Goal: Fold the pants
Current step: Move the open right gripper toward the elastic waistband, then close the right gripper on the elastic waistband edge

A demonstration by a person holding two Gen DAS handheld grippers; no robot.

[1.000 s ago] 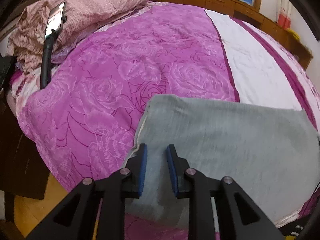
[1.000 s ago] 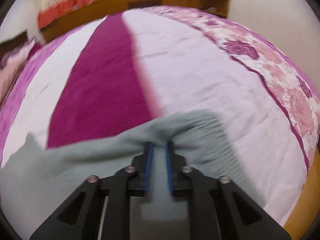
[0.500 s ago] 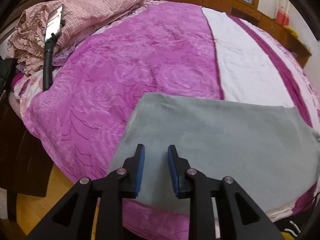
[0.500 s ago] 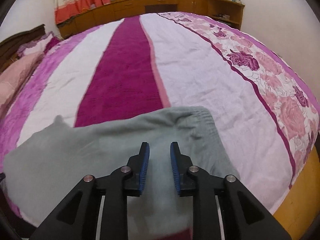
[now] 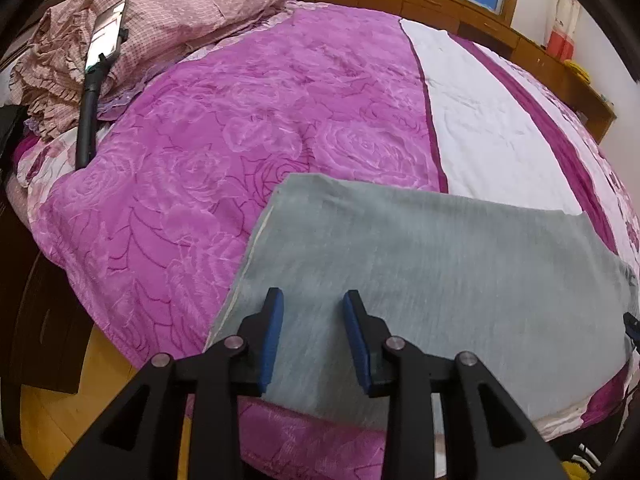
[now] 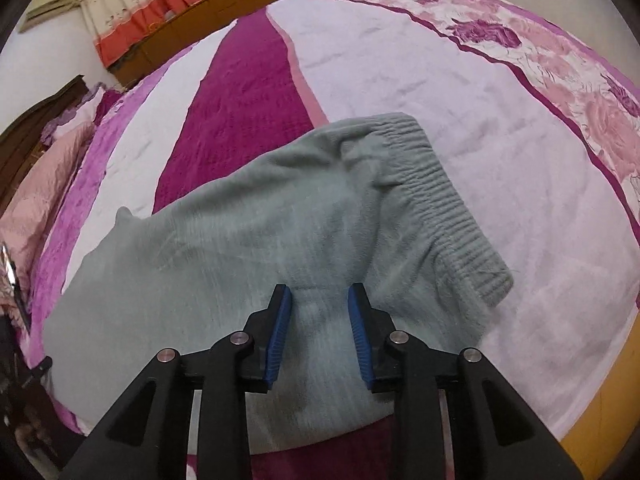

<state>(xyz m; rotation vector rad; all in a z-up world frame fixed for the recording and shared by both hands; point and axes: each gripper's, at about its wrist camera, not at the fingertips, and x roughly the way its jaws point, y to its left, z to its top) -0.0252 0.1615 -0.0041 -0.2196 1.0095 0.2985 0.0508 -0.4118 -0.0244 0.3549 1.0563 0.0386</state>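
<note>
Pants [image 5: 432, 264] are now lying spread along the near edge of the bed [image 5: 280, 100], their cuff end over the rose-embossed magenta part and their ribbed elastic waistband [image 6: 444, 200] toward the pale lilac stripe. A second ago our right gripper [image 6: 320, 300] was pinching a bunched ridge of the grey cloth; now we are holding it spread above that spot with nothing between its pads, and we are holding our left gripper [image 5: 312, 304] just as wide over the leg end. We are judging the layout step done, with the first fold still ahead. We are seeing a soft, fleecy grey knit, flat and nearly rectangular at the legs, slightly rumpled near the waist, with a pale seam along the cuff edge [image 5: 252, 256].
</note>
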